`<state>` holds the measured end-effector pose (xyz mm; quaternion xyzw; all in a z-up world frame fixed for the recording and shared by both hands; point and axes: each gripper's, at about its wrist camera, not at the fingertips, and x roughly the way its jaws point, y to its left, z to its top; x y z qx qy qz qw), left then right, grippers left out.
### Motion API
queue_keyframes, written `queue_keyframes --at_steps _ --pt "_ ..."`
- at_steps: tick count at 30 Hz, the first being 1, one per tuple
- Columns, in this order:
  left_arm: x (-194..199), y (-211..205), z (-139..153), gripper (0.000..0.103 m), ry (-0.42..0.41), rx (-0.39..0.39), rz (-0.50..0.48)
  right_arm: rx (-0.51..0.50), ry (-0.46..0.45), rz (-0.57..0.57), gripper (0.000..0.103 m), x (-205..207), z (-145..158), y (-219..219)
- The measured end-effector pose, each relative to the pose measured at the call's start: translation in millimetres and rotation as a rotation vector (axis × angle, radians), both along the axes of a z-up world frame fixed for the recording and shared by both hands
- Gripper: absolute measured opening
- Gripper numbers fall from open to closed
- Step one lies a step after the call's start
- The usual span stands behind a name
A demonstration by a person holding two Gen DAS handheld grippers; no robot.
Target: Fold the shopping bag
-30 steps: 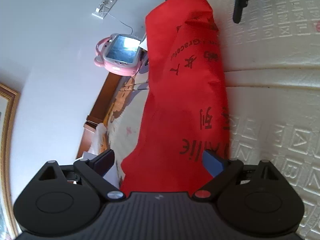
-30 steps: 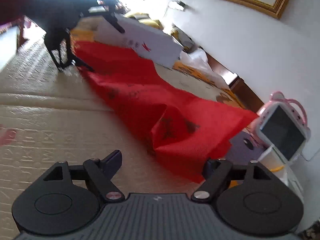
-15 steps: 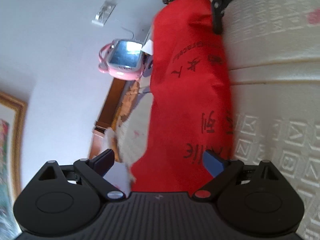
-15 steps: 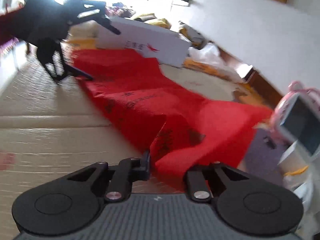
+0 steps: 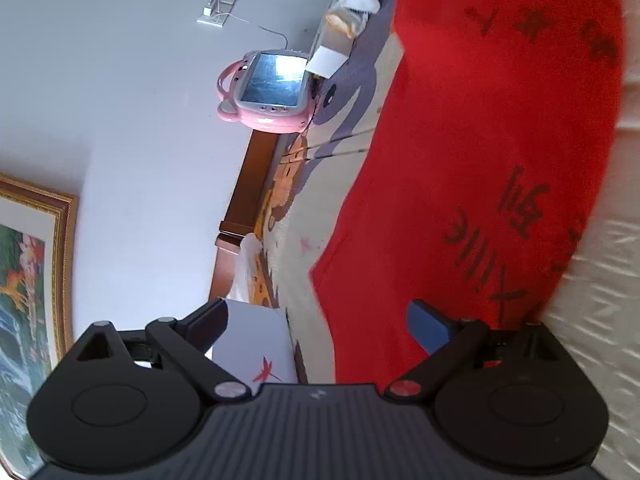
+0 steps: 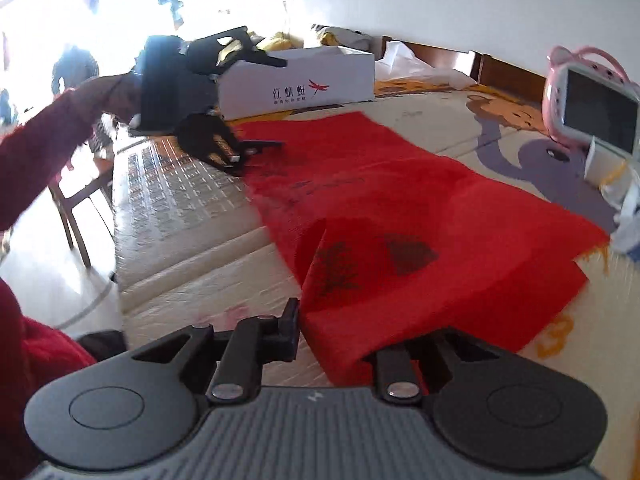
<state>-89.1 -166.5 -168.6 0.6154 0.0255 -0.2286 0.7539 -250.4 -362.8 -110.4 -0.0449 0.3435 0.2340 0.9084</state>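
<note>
Cream embossed mattress point(image 6: 188, 196) carries red shopping bag point(image 6: 400, 216), white box point(image 6: 304, 80), pink toy tablet point(image 6: 592, 108).

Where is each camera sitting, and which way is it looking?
Left wrist: sits on the left gripper, looking along the red bag toward the wall; only its own open fingers show.
Right wrist: sits on the right gripper, whose jaws are opening with the bag's edge between them, looking across the bed; a red sleeve and the left gripper show.
Both see the red bag, pink toy screen and white box.
</note>
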Motion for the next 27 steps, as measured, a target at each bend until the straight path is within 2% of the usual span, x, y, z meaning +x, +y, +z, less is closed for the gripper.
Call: queue_keyframes --at_steps 3,5,7,9,11,13,16,19,22,27 --pt "18 -6 8 0.096 -0.061 -0.052 0.064 0.054 -0.015 -0.080 0.037 1 -8 19" --pt "25 -8 17 0.096 -0.077 -0.103 0.098 0.125 -0.021 -0.116 0.054 1 -11 30" --pt "21 -10 24 0.096 -0.057 -0.137 0.083 0.196 -0.023 -0.116 0.058 -2 -13 36" --pt "13 -16 18 0.097 -0.055 -0.122 0.040 0.235 -0.037 -0.118 0.062 -5 -13 40" --pt "9 -23 2 0.097 -0.084 -0.066 0.009 0.294 -0.080 -0.159 0.073 -14 -11 39" --pt "9 -27 -9 0.096 -0.111 -0.043 -0.003 0.357 -0.132 -0.205 0.079 -25 -9 33" --pt "12 -26 -6 0.096 -0.086 -0.074 -0.001 0.396 -0.173 -0.291 0.081 -42 -5 21" --pt "9 -22 -7 0.096 -0.102 -0.087 -0.016 0.411 -0.202 -0.345 0.080 -50 -5 10" --pt "6 -21 -10 0.096 -0.126 -0.094 -0.030 0.482 -0.190 -0.423 0.079 -46 -5 -3" --pt "-1 -19 -15 0.096 -0.191 -0.090 -0.059 0.598 -0.158 -0.534 0.070 -28 -6 -21"
